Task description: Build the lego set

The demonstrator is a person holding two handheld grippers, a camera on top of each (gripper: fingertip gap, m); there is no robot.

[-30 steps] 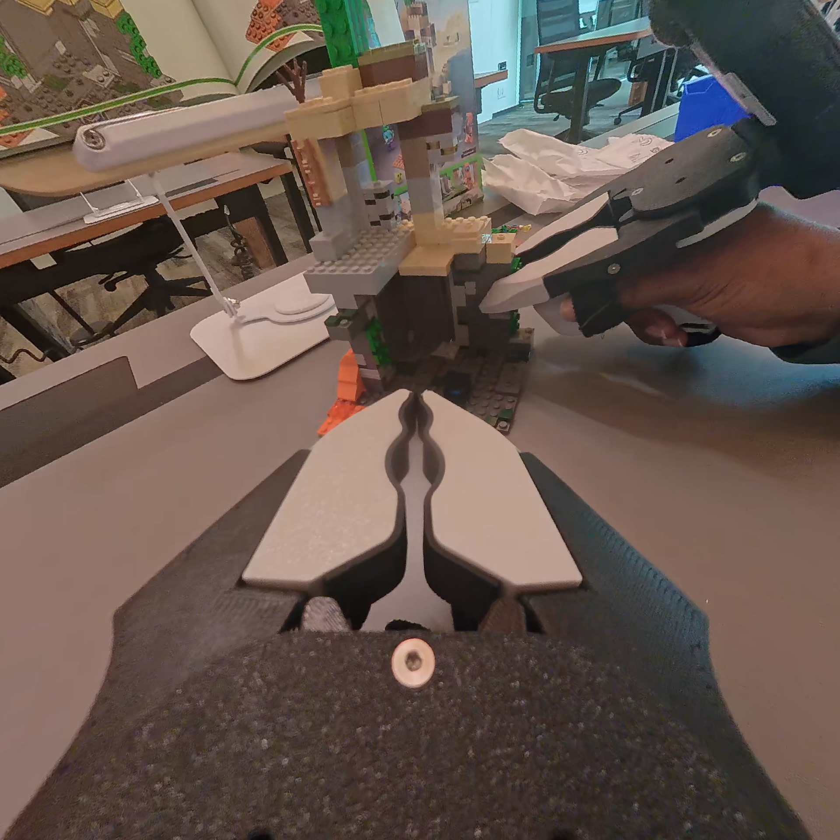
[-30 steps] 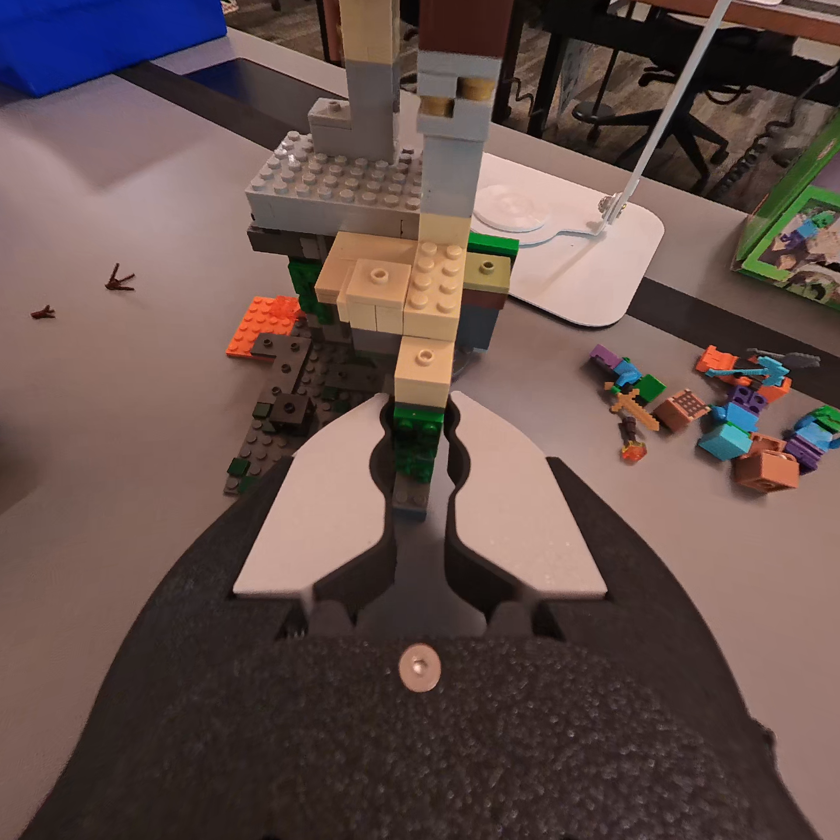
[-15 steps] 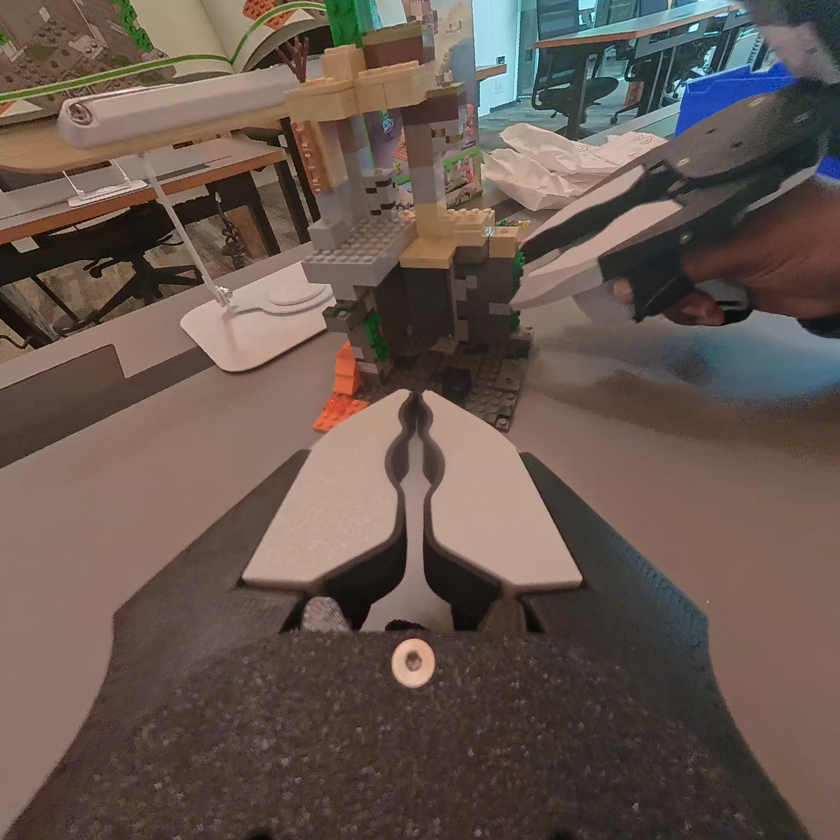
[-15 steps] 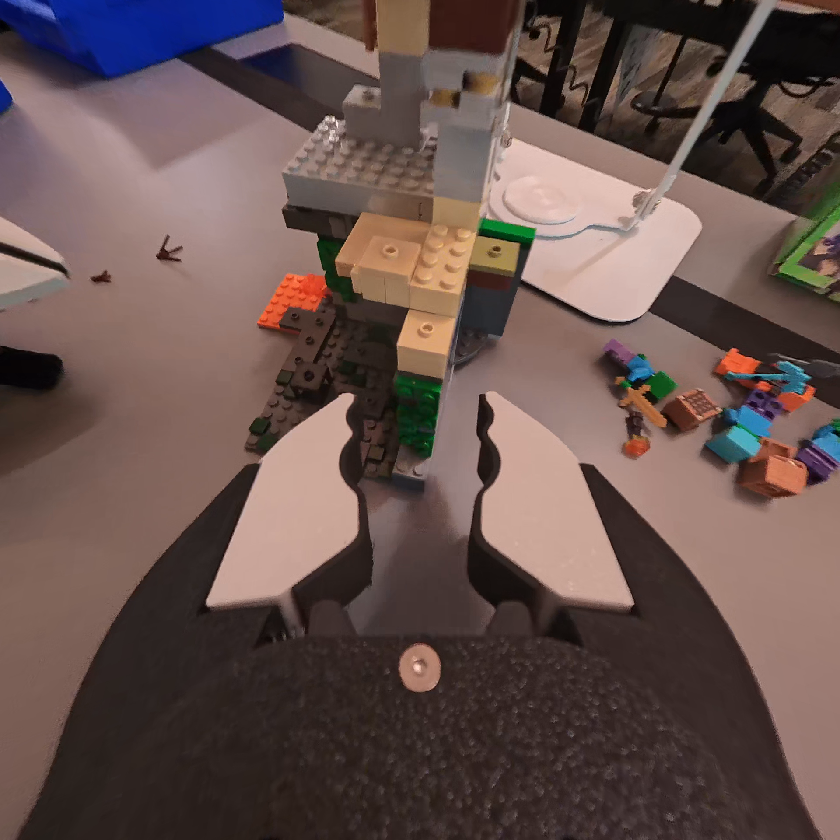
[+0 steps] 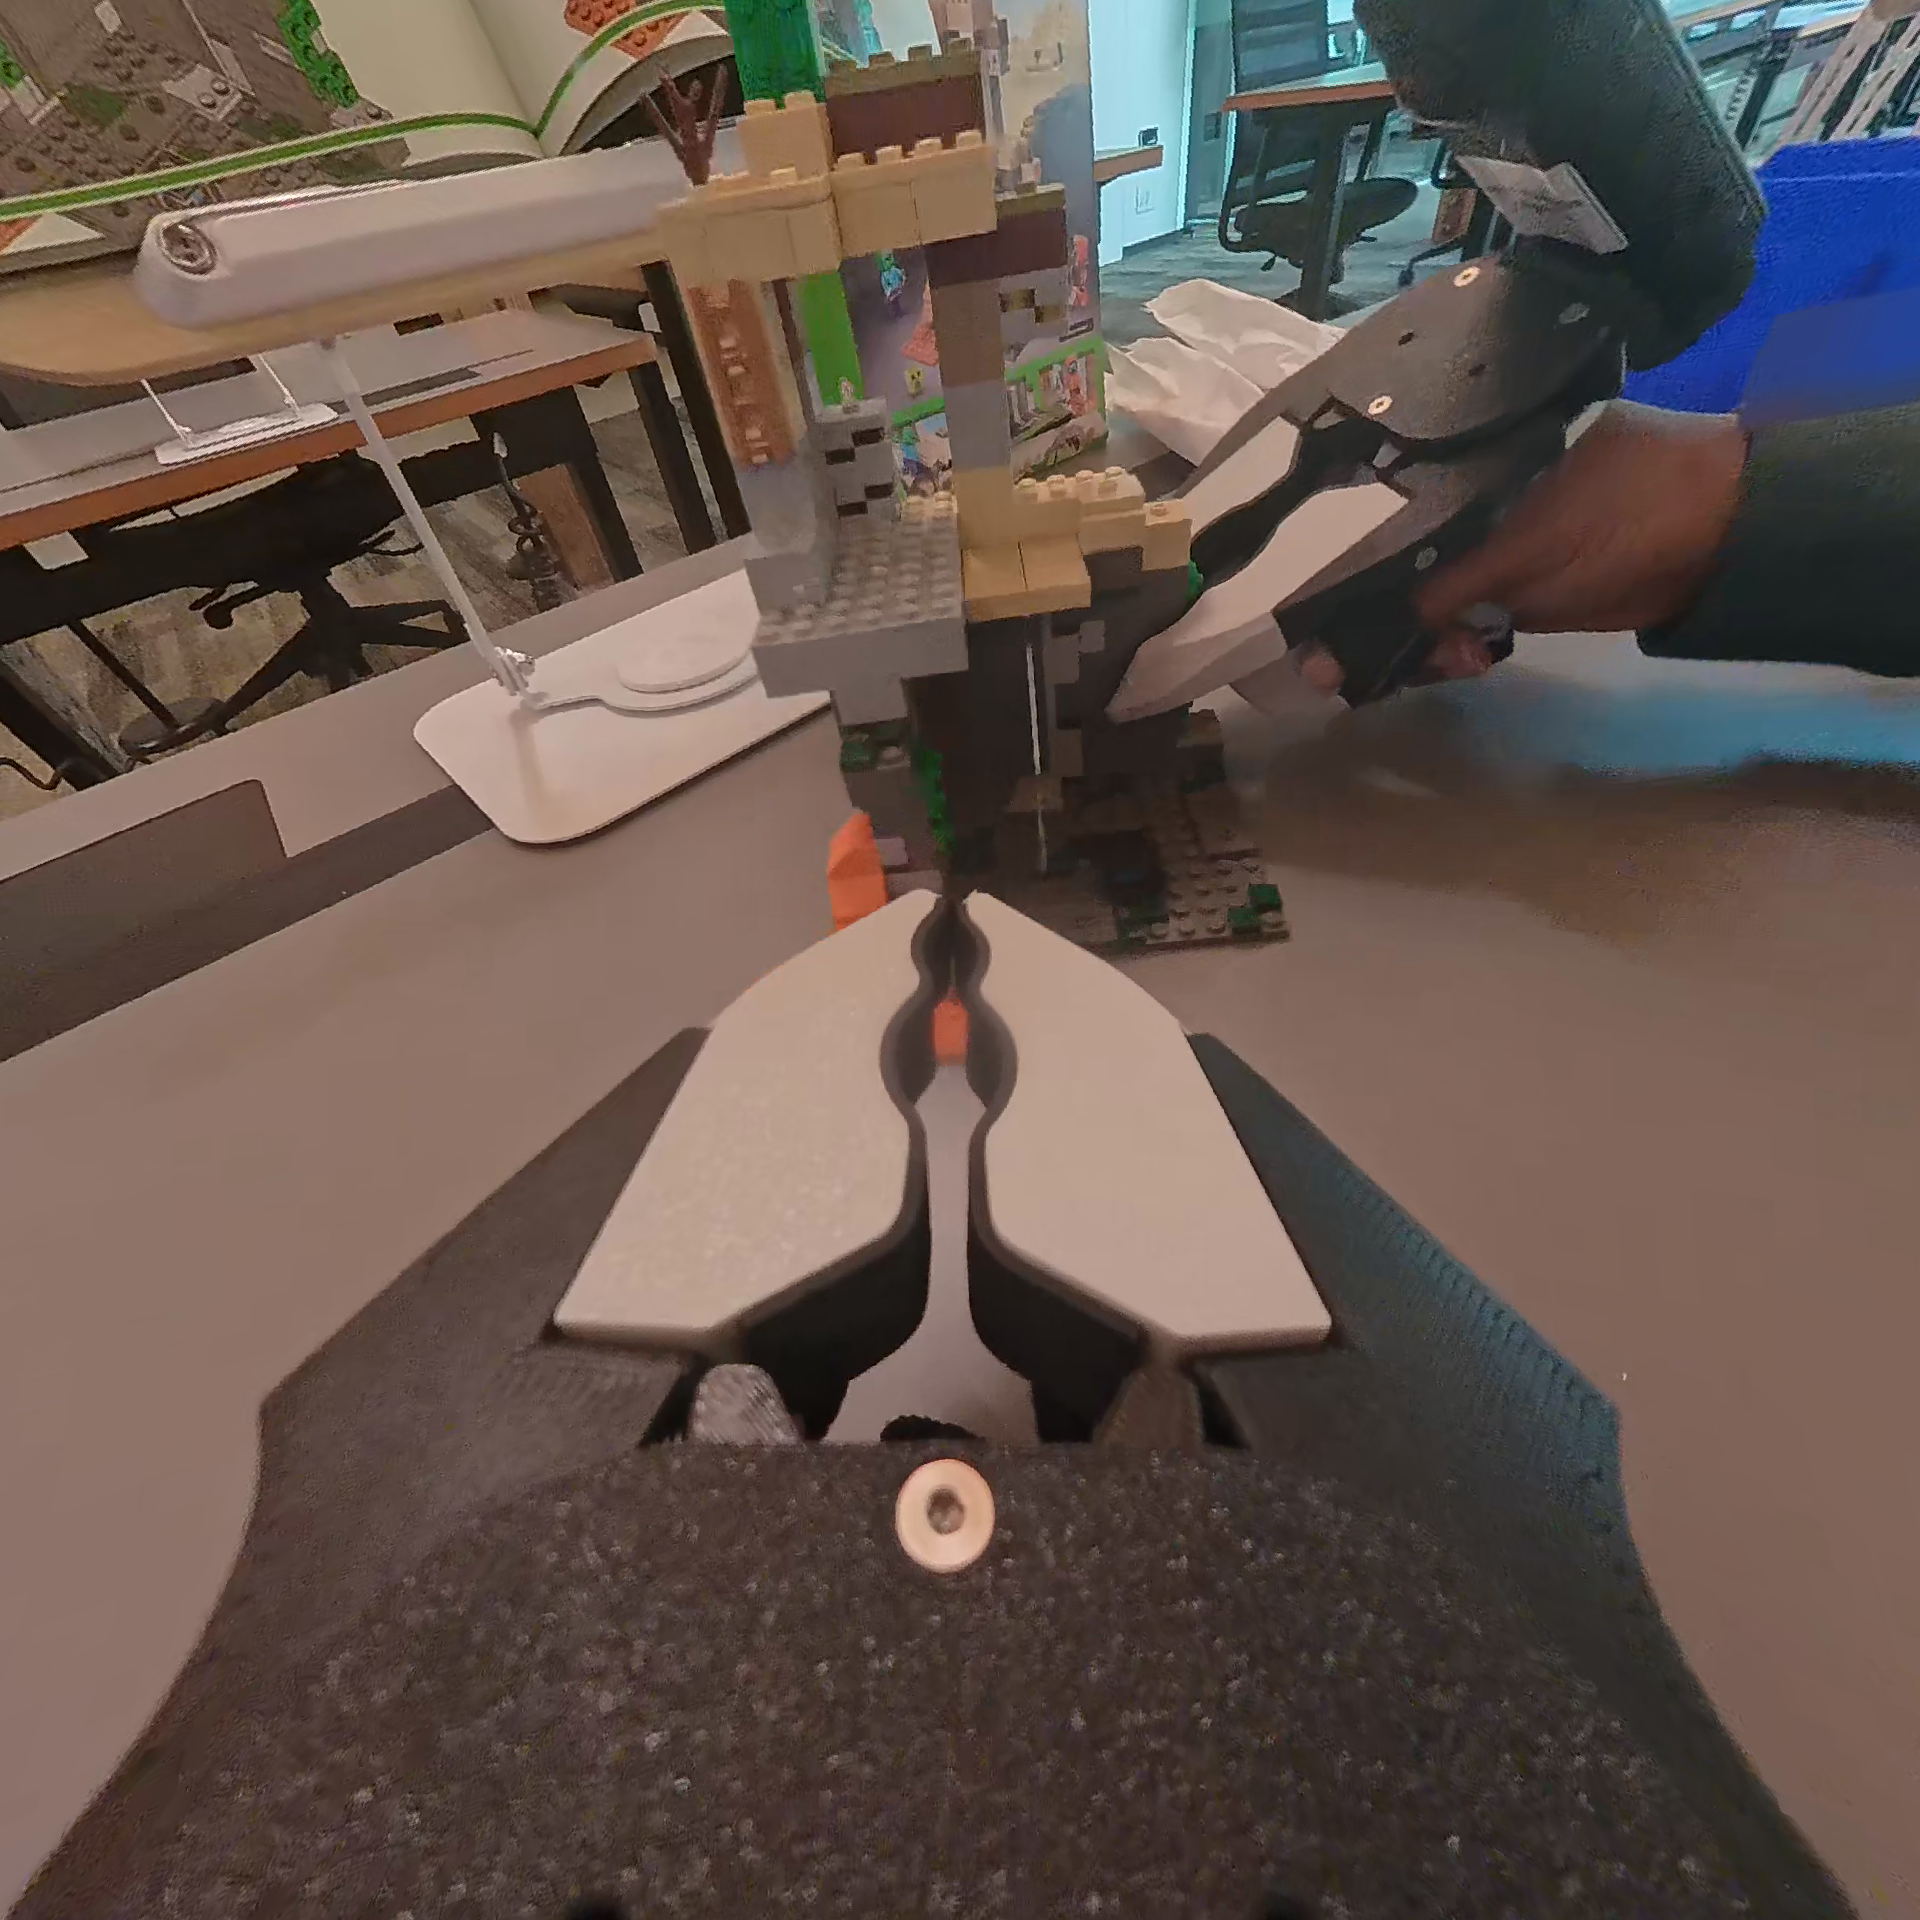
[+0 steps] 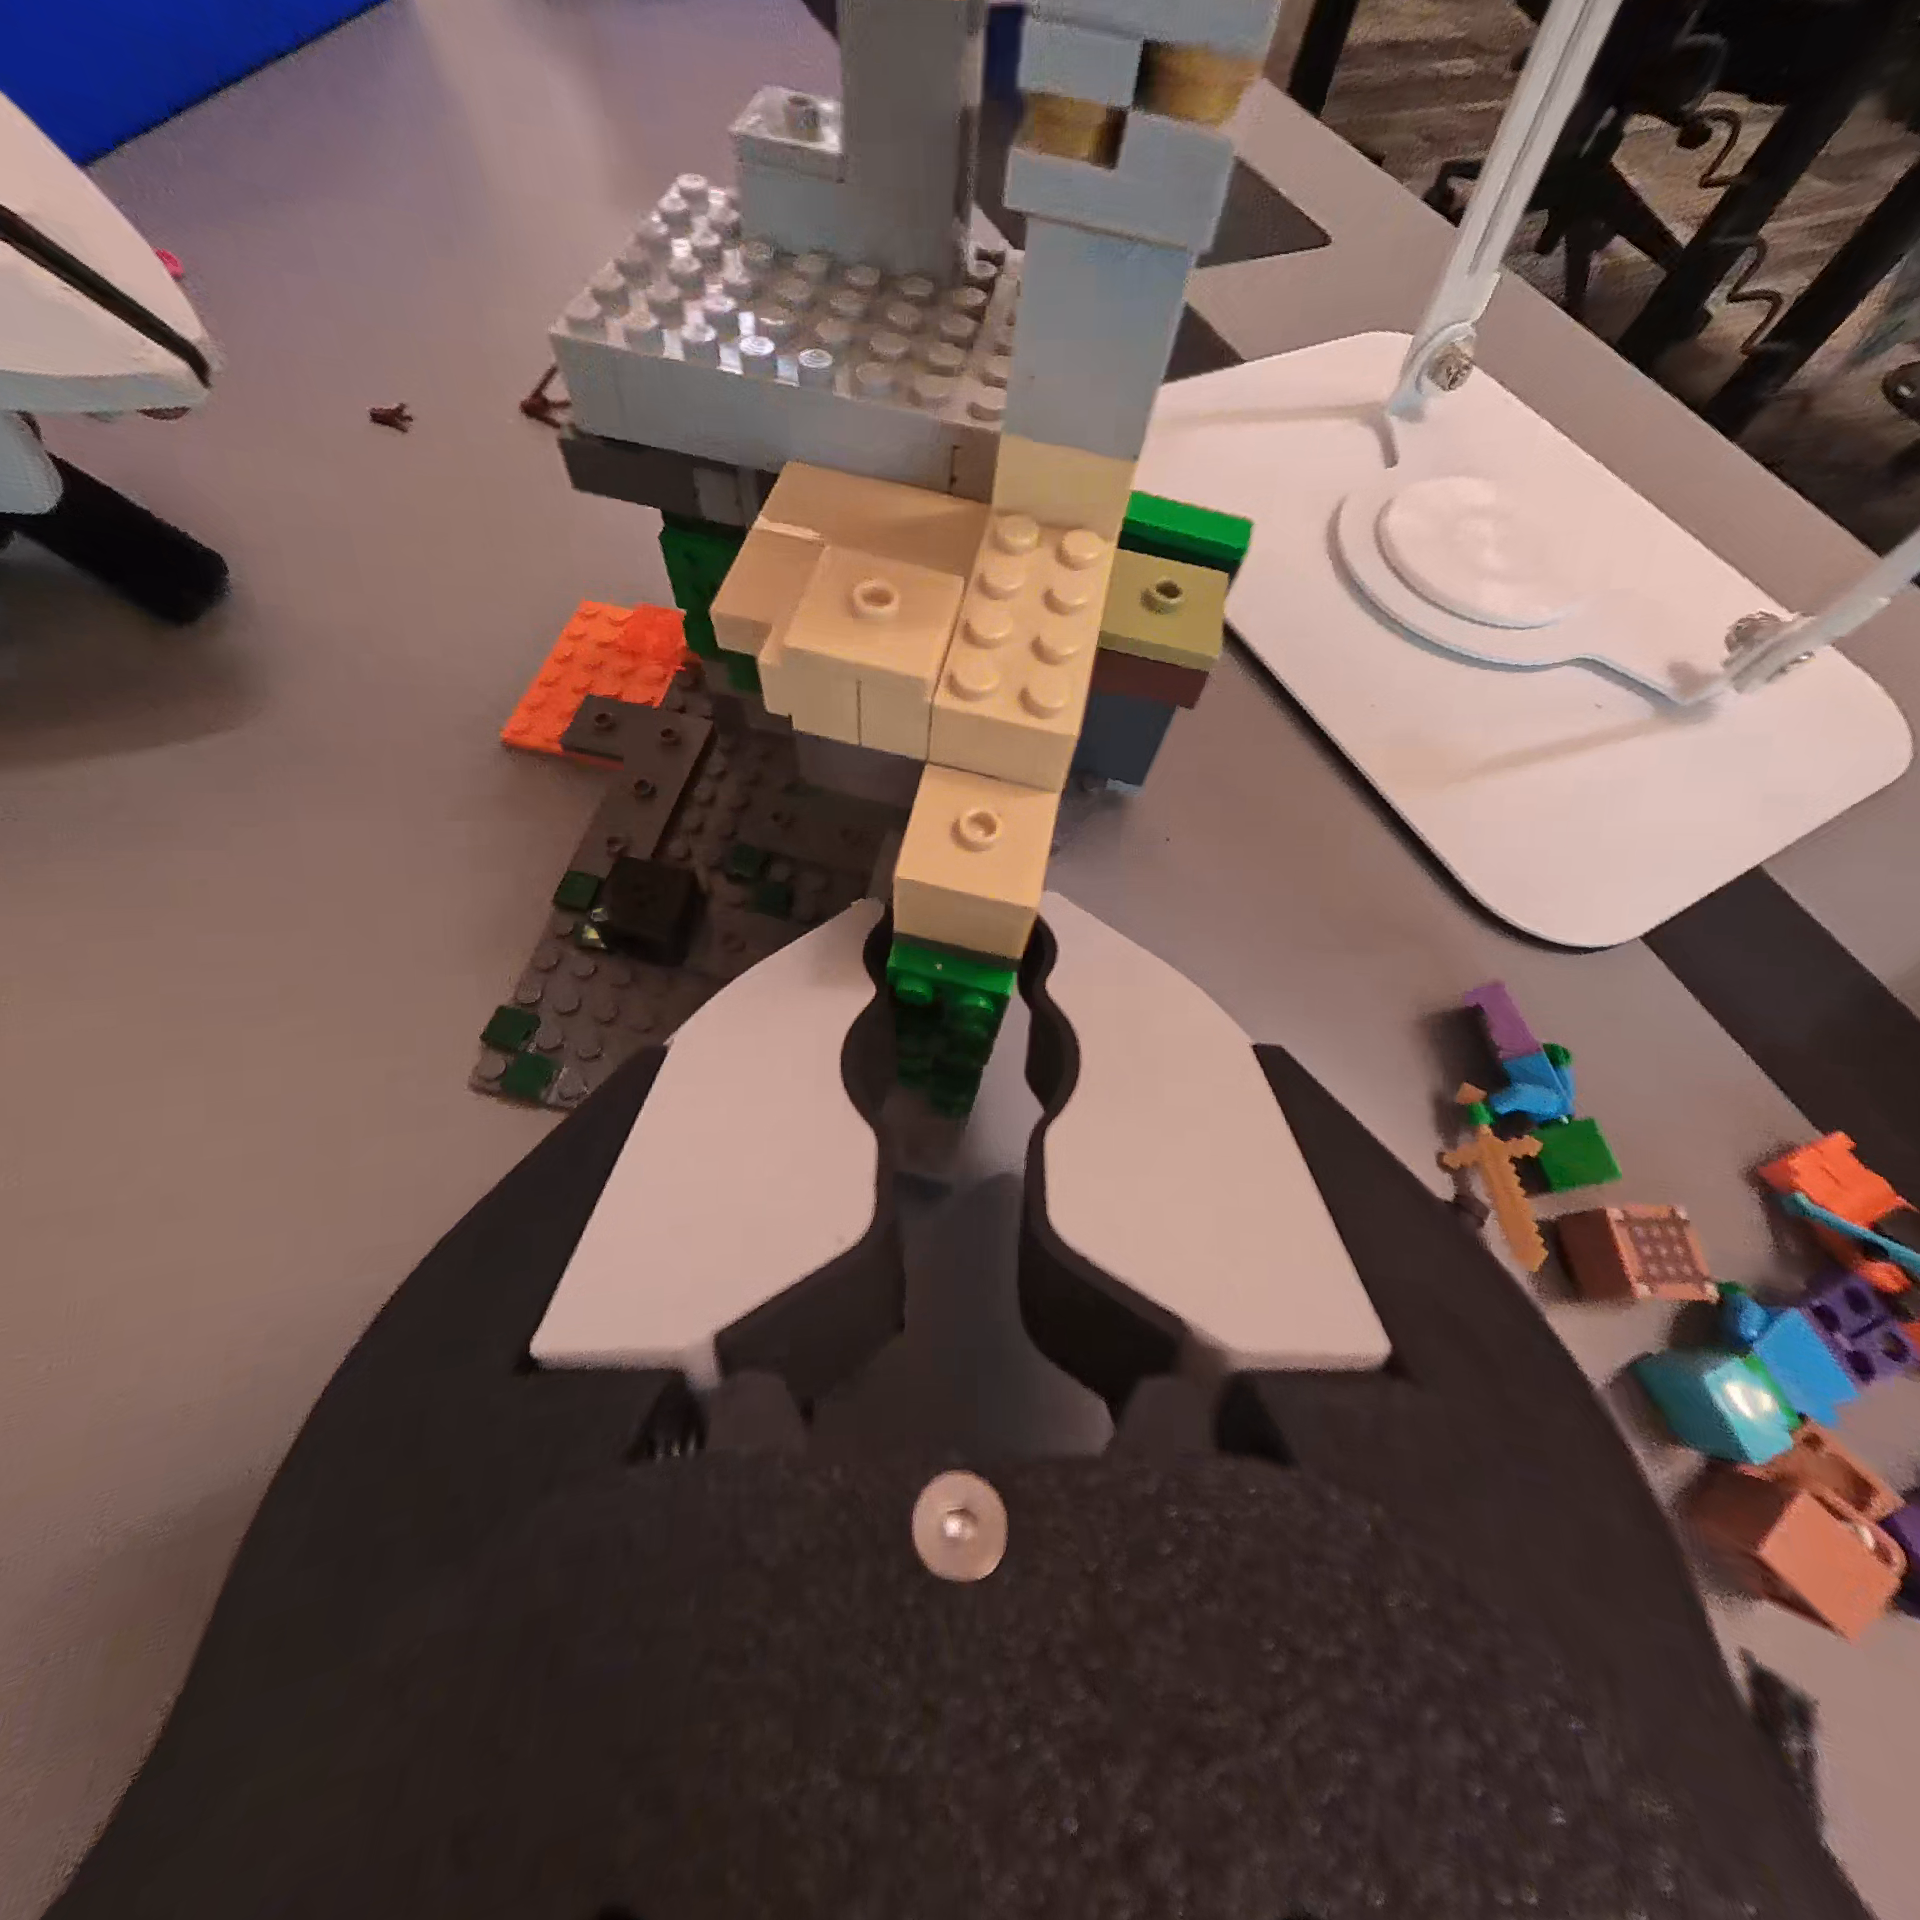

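Right tongs [image 6: 961,925]: reopened half a second earlier, now clenched on the tower's [image 6: 914,436] green column [image 6: 940,1023]
Left tongs [image 5: 954,914]: stayed clenched, empty, near desk [image 5: 312,1091]
Meaning: likely steadying the tower

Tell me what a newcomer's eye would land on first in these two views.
First, the tall lego build at the table's centre: grey studded platform, tan ledges, pillars rising out of view. Next, the right gripper, its fingers either side of the green bricks under the lowest tan block. Then the bright loose pieces scattered to the right, near the white lamp base.
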